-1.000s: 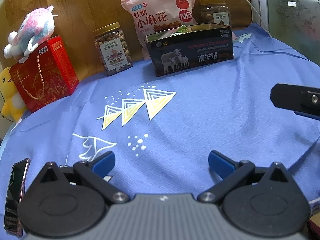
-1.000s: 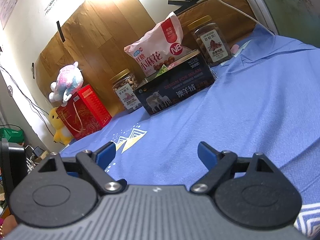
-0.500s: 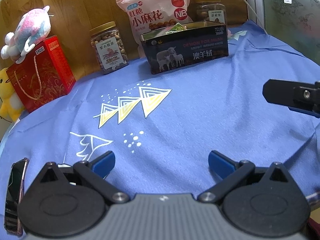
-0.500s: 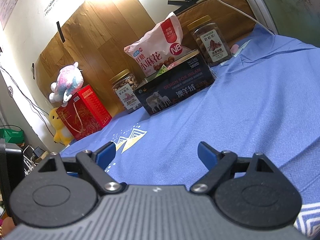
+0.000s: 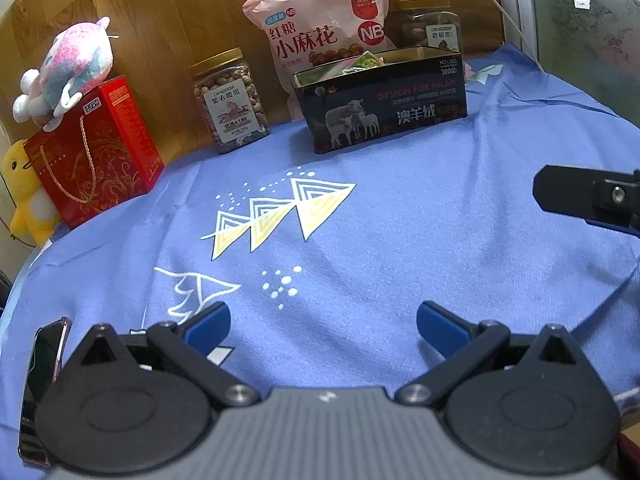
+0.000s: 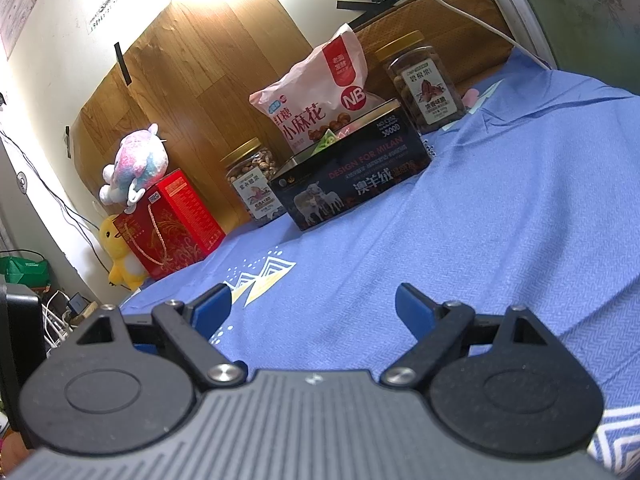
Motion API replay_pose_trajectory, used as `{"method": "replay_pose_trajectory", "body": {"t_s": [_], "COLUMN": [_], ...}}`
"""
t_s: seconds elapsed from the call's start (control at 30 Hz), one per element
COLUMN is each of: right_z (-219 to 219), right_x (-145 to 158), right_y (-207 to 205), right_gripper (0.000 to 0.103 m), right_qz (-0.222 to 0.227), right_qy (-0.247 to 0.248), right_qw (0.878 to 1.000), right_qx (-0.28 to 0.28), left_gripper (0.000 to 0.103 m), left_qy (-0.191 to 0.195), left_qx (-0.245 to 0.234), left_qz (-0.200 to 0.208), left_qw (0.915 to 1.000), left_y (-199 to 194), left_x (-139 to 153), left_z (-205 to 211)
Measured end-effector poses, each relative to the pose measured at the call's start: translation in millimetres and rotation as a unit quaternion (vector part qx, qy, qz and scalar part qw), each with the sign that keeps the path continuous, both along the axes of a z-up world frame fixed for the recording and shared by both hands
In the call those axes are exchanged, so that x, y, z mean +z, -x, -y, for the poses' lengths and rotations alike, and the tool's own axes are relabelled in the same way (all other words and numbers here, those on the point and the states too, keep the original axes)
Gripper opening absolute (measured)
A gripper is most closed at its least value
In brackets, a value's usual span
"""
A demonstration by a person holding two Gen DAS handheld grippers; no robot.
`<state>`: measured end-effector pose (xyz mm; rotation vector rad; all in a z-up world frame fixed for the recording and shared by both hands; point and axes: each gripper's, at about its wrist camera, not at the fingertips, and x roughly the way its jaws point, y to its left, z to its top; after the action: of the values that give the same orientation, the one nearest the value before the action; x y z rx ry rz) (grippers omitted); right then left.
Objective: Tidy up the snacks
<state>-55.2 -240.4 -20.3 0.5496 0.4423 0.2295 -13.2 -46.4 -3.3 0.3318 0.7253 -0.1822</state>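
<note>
A dark tin box (image 5: 384,108) (image 6: 352,176) printed with sheep stands open at the back of the blue cloth, small green packets showing inside. Behind it leans a pink snack bag (image 5: 320,32) (image 6: 320,100). A nut jar (image 5: 230,100) (image 6: 252,180) stands left of the tin, and another jar (image 5: 432,24) (image 6: 424,84) to its right rear. My left gripper (image 5: 323,322) hangs open over the bare cloth, nothing between its blue pads. My right gripper (image 6: 313,308) is open too, well short of the tin; one of its fingers (image 5: 580,196) shows at the right edge of the left wrist view.
A red gift box (image 5: 92,152) (image 6: 168,224) with a plush toy (image 5: 68,64) on top stands at the back left, a yellow duck toy (image 5: 24,196) beside it. A phone (image 5: 40,380) lies at the cloth's near left edge. A wooden board (image 6: 192,80) backs the row.
In the left wrist view the scene has shifted slightly down and left; the right gripper's finger sits a little lower at the right edge. The right wrist view is unchanged.
</note>
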Motion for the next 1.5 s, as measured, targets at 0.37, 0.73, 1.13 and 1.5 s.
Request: {"method": "replay_pose_trajectory", "body": {"t_s": [0.37,0.73,1.13,1.5], "right_z": [-0.4,-0.4,-0.3,-1.1], "right_x": [-0.1,-0.4,-0.3,-1.0], "right_y": [0.0,-0.2,-0.5,-0.4], "right_gripper": [0.091,0.091,0.091,0.091], "right_qz": [0.000,0.000,-0.001,-0.001], "right_qy": [0.000,0.000,-0.001,-0.002], "right_qw": [1.000,1.000,1.000,1.000], "right_qx": [-0.001,-0.001,0.000,0.000], "left_gripper": [0.103,0.103,0.103,0.103], "left_qy": [-0.005,-0.008,-0.007,-0.011], "left_qx": [-0.001,-0.004,-0.006,0.004], "left_qz": [0.007,0.006,0.006,0.001], "left_qw": [1.0000,0.9999,0.9999,0.9999], "left_y": [1.9,2.3,1.5,-1.3], "left_x": [3.3,2.9,2.2,0.4], "left_z": [0.1,1.5,0.3,-1.2]}}
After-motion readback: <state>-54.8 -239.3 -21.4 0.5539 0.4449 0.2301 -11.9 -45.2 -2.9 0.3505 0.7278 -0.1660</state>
